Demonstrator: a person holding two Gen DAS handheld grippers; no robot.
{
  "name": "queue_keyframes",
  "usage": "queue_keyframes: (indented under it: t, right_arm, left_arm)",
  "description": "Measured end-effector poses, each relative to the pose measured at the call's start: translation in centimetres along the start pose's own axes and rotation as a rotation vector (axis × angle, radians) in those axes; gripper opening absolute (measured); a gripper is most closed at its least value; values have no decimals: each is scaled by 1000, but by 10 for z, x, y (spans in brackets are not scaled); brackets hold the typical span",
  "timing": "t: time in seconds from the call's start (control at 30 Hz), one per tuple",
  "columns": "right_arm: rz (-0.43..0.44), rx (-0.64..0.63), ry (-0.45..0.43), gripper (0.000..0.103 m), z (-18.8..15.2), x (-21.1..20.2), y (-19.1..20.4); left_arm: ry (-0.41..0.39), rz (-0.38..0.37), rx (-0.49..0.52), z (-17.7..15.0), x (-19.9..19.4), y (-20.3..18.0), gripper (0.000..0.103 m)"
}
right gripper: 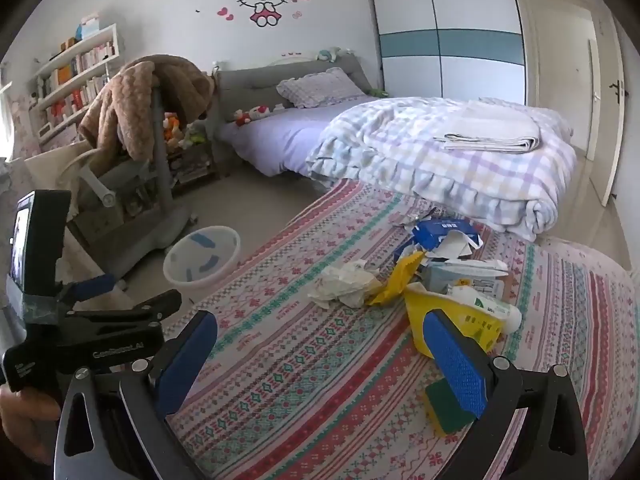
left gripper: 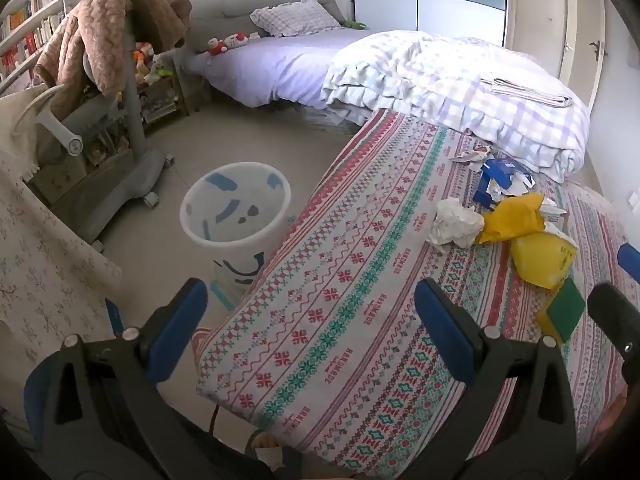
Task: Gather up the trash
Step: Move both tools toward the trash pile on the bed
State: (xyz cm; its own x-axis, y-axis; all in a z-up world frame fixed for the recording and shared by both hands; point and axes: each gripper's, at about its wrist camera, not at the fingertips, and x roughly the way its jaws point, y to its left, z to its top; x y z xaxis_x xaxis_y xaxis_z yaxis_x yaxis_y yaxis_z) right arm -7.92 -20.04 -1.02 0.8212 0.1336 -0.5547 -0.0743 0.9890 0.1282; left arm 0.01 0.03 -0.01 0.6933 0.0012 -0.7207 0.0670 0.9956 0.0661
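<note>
Both claws stand released and empty: left gripper (left gripper: 312,312), right gripper (right gripper: 320,356). Trash pile (right gripper: 432,276) lies mid-cloth on the patterned table (left gripper: 320,320); bin (left gripper: 236,208) waits off its left edge. Advise starting with the nearest sponge (right gripper: 444,404).

The cloth (right gripper: 304,380) is patterned in bands of red, teal and pink on white. The bin (left gripper: 236,216) is seen as white with blue marks. Among the trash, a white crumpled paper (left gripper: 456,224), yellow wrappers (left gripper: 516,218), a blue packet (right gripper: 444,230) and a green-and-yellow sponge (right gripper: 448,406) are shown. The quilt (right gripper: 460,160) is checked (lilac, pale blue, white). Blue pads (right gripper: 458,364) are carried on black grippers.
</note>
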Motion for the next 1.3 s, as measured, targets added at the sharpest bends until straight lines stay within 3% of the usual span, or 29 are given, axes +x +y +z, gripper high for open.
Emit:
queue_keyframes:
  t: [1.3]
  right_arm:
    - [-161,-49,14,103,1,4,0]
  left_arm:
    - [-12,-14,1,-8,3,-2,103]
